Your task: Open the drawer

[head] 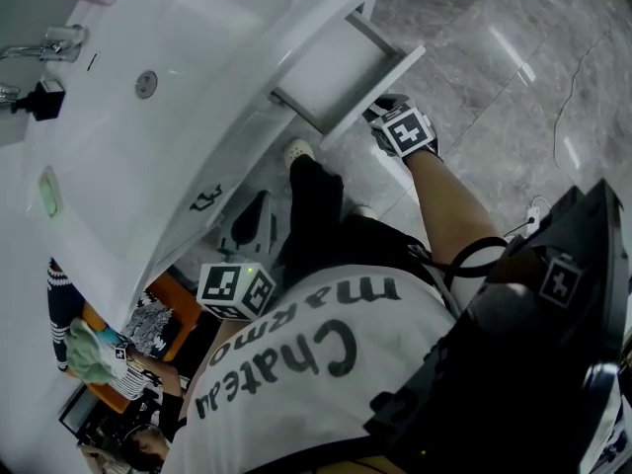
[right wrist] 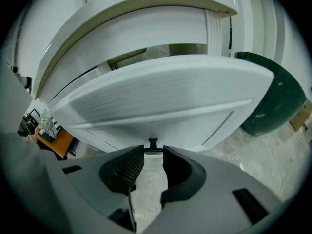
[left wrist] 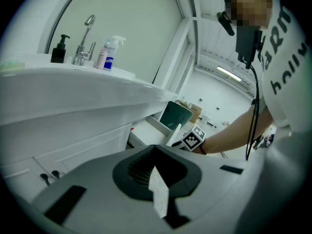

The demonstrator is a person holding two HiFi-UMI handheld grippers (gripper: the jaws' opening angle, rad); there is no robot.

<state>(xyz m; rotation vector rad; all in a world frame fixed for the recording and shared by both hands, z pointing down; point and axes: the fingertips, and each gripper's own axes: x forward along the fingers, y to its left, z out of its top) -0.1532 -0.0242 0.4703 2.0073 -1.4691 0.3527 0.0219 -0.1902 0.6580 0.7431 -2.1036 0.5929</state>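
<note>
The white drawer (head: pixel 341 67) under the sink counter stands pulled out, and it also shows in the left gripper view (left wrist: pixel 151 130). Its front panel (right wrist: pixel 165 91) fills the right gripper view, with a small black handle (right wrist: pixel 153 144) at its lower middle. My right gripper (right wrist: pixel 153 152) is shut on that handle, one jaw at each end of its bar. From above, the right gripper (head: pixel 383 112) sits at the drawer front's edge, its marker cube behind it. My left gripper (head: pixel 257 215) hangs lower beside the cabinet, shut and holding nothing (left wrist: pixel 156 147).
The white counter (head: pixel 118 166) carries a basin, a faucet (left wrist: pixel 87 38), a black soap pump (left wrist: pixel 58 48) and a spray bottle (left wrist: pixel 108 52). A dark green bin (right wrist: pixel 273 96) stands on the marble floor (head: pixel 513 77) right of the drawer. Cupboard doors with small knobs (left wrist: pixel 48 177) lie below the counter.
</note>
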